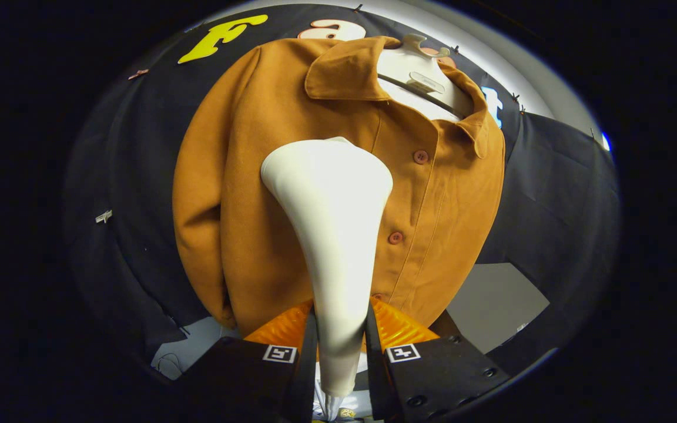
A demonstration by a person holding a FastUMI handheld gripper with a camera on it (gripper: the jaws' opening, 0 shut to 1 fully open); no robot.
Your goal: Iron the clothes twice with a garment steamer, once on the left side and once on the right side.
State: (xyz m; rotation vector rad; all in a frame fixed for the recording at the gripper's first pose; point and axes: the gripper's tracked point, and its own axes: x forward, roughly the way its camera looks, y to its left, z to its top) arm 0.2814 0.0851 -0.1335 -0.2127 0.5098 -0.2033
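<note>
Against the booth's black cloth wall (127, 194), a brown jacket (256, 194) is faced by a white garment steamer (332, 235), clamped between the tool (338, 352) fingers.

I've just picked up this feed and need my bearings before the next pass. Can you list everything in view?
Jacket: one, orange-brown, hanging on the form, beyond the fingers.
Buttons: two clear, reddish, down the jacket's front, beside the steamer head.
Dress form: one, white, neck showing inside the collar.
Steamer: one, white, handle between the fingers, wide head up against the jacket's front.
Orange ribbed part: one, behind the steamer handle, just ahead of the fingers; what it is I can't tell.
Grey panel: one, below the jacket's hem.
Gripper: one, fingers shut on the steamer handle.
</note>
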